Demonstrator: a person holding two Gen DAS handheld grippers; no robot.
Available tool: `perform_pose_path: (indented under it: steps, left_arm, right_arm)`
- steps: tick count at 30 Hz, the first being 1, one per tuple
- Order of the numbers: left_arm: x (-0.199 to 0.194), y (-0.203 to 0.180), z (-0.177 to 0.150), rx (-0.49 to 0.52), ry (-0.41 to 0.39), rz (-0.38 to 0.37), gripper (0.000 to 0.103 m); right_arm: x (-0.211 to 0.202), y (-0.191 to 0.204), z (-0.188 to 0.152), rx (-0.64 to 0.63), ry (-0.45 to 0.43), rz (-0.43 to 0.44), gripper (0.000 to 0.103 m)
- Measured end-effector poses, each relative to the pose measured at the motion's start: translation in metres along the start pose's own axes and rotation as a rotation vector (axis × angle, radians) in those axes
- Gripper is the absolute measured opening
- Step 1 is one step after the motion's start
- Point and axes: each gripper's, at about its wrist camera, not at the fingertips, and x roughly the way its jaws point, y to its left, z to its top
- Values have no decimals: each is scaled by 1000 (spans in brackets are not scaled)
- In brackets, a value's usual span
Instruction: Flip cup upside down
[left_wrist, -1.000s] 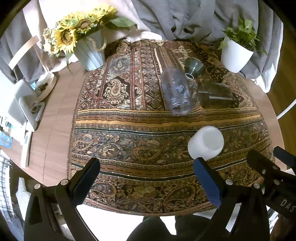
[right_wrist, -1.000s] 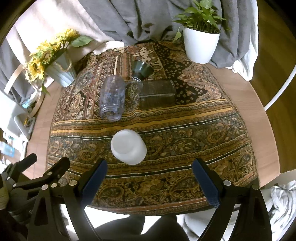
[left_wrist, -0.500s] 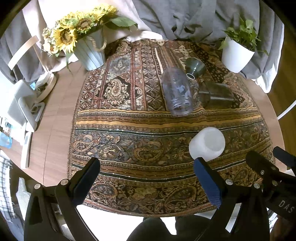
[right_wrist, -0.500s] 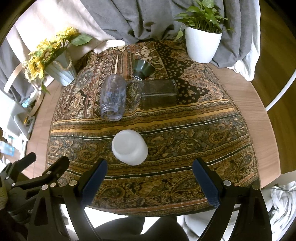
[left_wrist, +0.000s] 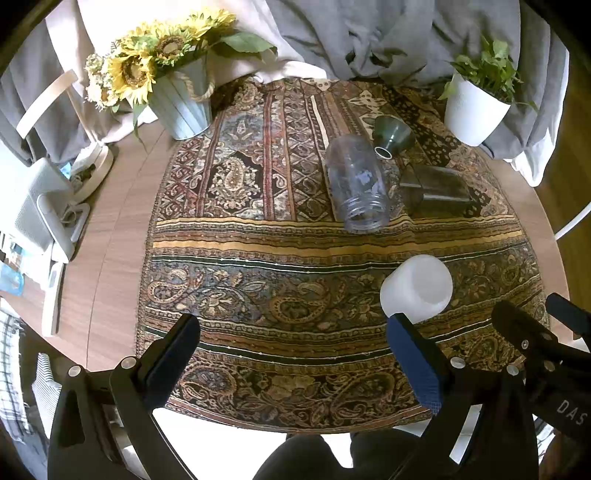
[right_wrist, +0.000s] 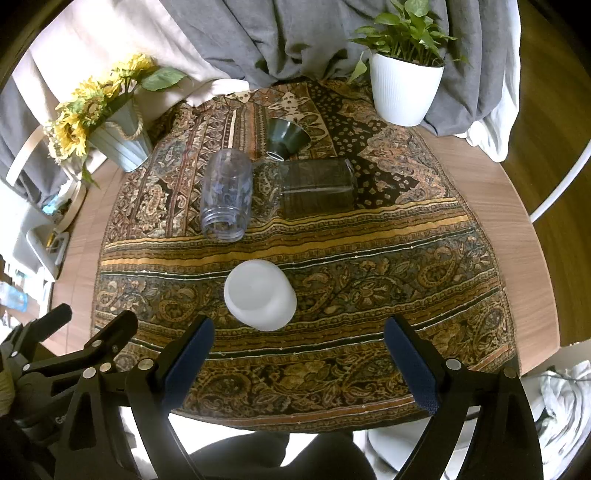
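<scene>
I hold both tools low over the near edge of the round table (right_wrist: 509, 206), side by side. My left gripper (left_wrist: 293, 339) is spread wide with nothing between its fingers, and my right gripper (right_wrist: 299, 343) is just as wide and just as empty.

The white cup (right_wrist: 259, 293) stands on the patterned cloth (right_wrist: 369, 266) with its closed end up. It sits just ahead of my right gripper, nearer its left finger, and touches neither tool.

Farther back on the cloth a clear jar (right_wrist: 225, 194) lies on its side, mouth toward me. Beside it lie a dark glass bottle (right_wrist: 317, 186) and a green funnel (right_wrist: 286, 136). A sunflower pot (left_wrist: 181, 107) and a white plant pot (right_wrist: 404, 90) stand at the far corners.
</scene>
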Motion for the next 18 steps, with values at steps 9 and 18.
perform_pose_path:
  steps: [9,18]
  left_arm:
    - [0,0,1,2,-2,1,103]
    - [0,0,1,4,-2,0,103]
  right_arm:
    - [2,-1,1,1,-1,-2,93]
    - [2,0,2,0,-2,-5,93]
